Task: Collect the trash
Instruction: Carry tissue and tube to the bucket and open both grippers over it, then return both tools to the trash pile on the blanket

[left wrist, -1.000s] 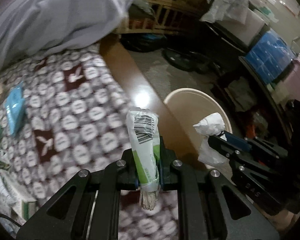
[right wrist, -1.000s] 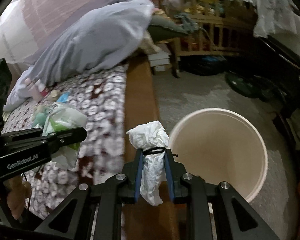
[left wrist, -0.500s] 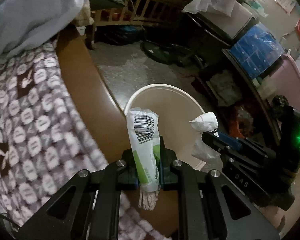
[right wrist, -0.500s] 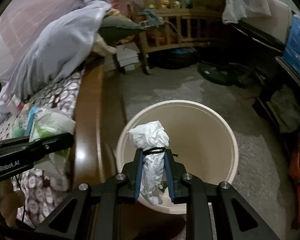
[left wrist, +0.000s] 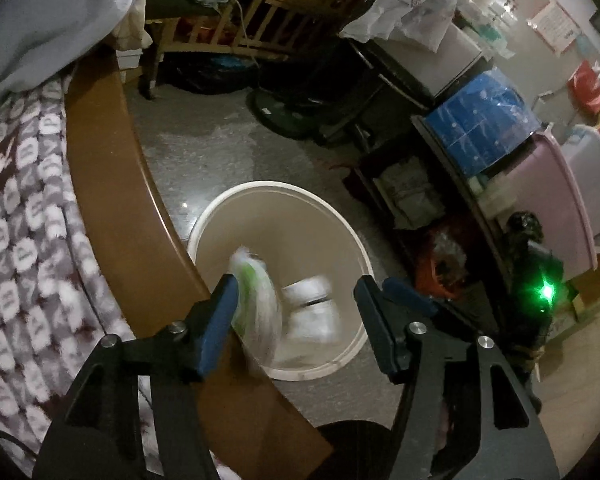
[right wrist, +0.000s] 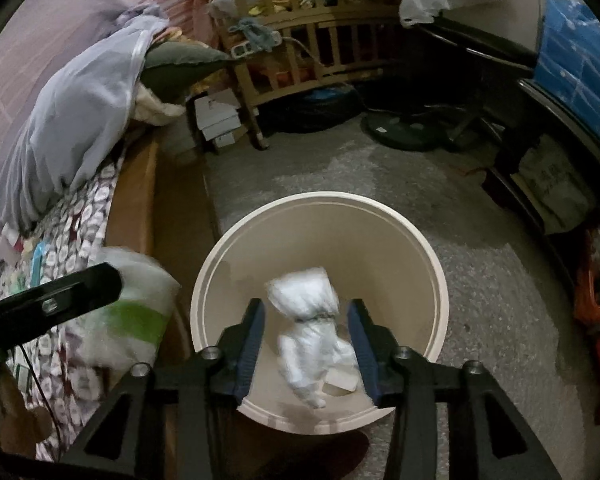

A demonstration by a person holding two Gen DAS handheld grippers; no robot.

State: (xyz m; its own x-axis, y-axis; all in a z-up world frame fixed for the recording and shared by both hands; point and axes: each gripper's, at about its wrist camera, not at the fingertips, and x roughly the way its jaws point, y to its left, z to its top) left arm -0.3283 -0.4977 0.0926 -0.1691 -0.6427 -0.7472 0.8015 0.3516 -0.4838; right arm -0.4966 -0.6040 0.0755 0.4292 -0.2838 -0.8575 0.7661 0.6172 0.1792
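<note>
A cream bucket [left wrist: 276,191] [right wrist: 320,197] stands on the floor beside the bed. My left gripper [left wrist: 296,292] hangs over its near rim, and its jaws are opening wide. A green-and-white wrapper [left wrist: 256,300] [right wrist: 128,312], blurred, slides down along the left finger with no grip on it. Over the bucket's mouth, my right gripper [right wrist: 306,308] is opening its jaws too. A crumpled white bag [right wrist: 304,304] [left wrist: 308,304], also blurred, drops loose between its pads. One finger [right wrist: 80,288] of the left gripper shows at the left of the right wrist view.
The wooden bed edge [left wrist: 112,184] and a patterned blanket [left wrist: 24,220] lie left of the bucket. A wooden crib [right wrist: 320,40] and a fan base [right wrist: 404,132] stand behind it, with shelves of storage boxes [left wrist: 480,128] to the right. Grey floor [right wrist: 480,280] surrounds the bucket.
Both grippers swung from over the bed to over the bucket. Their jaws, shut on the wrapper and the white bag before, have parted, and both items are falling free.
</note>
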